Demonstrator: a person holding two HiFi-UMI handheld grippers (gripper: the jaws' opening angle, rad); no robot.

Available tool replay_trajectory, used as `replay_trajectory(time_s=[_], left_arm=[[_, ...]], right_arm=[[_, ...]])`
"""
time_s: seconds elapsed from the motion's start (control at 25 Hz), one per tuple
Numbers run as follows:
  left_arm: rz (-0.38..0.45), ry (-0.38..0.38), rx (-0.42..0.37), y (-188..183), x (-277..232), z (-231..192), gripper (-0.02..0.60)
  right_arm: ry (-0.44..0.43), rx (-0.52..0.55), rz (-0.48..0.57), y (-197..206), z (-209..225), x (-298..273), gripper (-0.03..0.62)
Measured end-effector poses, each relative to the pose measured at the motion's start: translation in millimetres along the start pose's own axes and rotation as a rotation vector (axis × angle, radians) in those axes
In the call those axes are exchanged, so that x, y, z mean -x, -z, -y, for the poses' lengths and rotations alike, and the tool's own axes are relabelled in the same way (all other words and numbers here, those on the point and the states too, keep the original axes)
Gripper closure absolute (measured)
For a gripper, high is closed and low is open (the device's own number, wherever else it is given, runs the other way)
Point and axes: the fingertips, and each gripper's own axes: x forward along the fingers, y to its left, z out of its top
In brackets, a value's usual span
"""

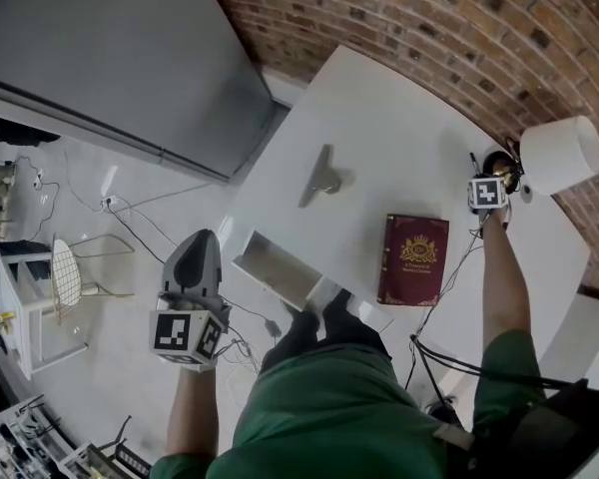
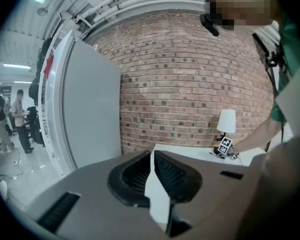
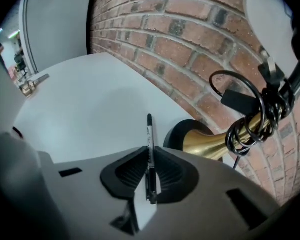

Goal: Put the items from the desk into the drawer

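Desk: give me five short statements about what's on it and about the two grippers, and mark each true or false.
1. The red book lies closed on the desk. True.
2. The right gripper is empty. False: it is closed on a black pen that sticks out past the jaws.
3. The drawer stands open. True.
4. The lamp has a black shade. False: the shade is white.
5. The left gripper hovers over the book. False: it hangs off the desk's edge, left of the drawer in the head view.
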Motion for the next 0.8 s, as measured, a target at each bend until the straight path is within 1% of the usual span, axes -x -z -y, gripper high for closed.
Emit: replay_trajectory(time_s=[0.04,0.12,0.16,0.24,0.4,0.48,0.56,0.64,0.8], left_arm=[[0.003,-0.001,0.001,2.5,0.4,-1.9,0.558],[0.01,-0.005,0.008,4.7,1.1,-5.0,0.558],[0.012,-0.005,0.01,4.5,0.9,-5.8,0.558],[0.017,-0.002,0.01,2.8,0.3,-5.8,0.558],[0.037,0.009,0.027,-1.1,3.6,-3.5,0.558],[0.028,0.009,0.033,-3.1,6.4,-1.9,0.558],[0.009,-0.008,0.042,-1.2,12.0,-2.8,0.558],[0.008,-0.025,0.046,0.7,18.5,-5.8,0.558],[0.053,-0.066,0.039,8.5,37.9,-20.8,0.558]], right_arm=[[-0.013,-0.022,-0.001,1.2,0.6,0.4,0.546],[0.03,-0.026,0.064,-11.1,14.4,5.2,0.546],[0.034,-0.034,0.093,-16.2,16.1,8.4,0.546],[0.023,-0.042,0.125,-22.9,12.0,15.6,0.546],[-0.006,0.014,0.19,-45.4,-9.4,37.2,0.548],[-0.028,0.05,0.237,-62.7,-26.0,49.7,0.548],[-0.063,0.083,0.287,-80.9,-47.4,61.4,0.547],[-0.113,0.11,0.339,-101.1,-73.9,74.6,0.546],[-0.257,0.114,0.411,-133.2,-135.0,100.1,0.546]])
